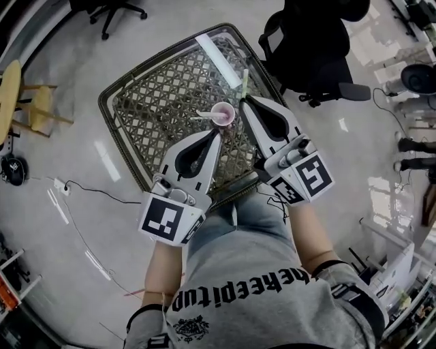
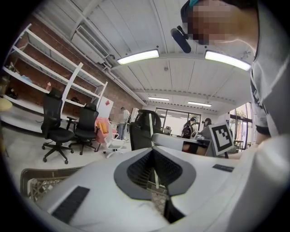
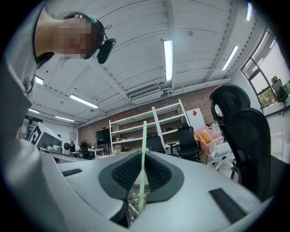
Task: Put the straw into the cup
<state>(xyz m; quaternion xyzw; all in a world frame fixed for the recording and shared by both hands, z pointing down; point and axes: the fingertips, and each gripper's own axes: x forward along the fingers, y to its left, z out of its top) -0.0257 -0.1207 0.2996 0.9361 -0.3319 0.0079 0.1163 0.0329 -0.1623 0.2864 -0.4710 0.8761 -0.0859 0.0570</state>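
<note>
A pink cup point(image 1: 223, 114) stands upright on the wicker table point(image 1: 136, 102), with a small white piece point(image 1: 201, 114) lying just left of it. My right gripper point(image 1: 244, 100) hovers at the cup's right rim, shut on a pale green straw point(image 1: 244, 80) that pokes out beyond the tips, away from me. In the right gripper view the straw point(image 3: 143, 154) runs upright between the closed jaws point(image 3: 143, 153). My left gripper point(image 1: 216, 135) sits just on the near side of the cup, shut with nothing in it. In the left gripper view its jaws point(image 2: 153, 150) meet, and a thin straw line point(image 2: 155, 176) shows through the hollow.
A black office chair point(image 1: 320, 48) stands close to the table's far right corner, and another chair point(image 1: 116, 10) stands at the far left. A wooden stool point(image 1: 27, 95) is on the left. A cable and a power strip point(image 1: 61, 185) lie on the floor at my left.
</note>
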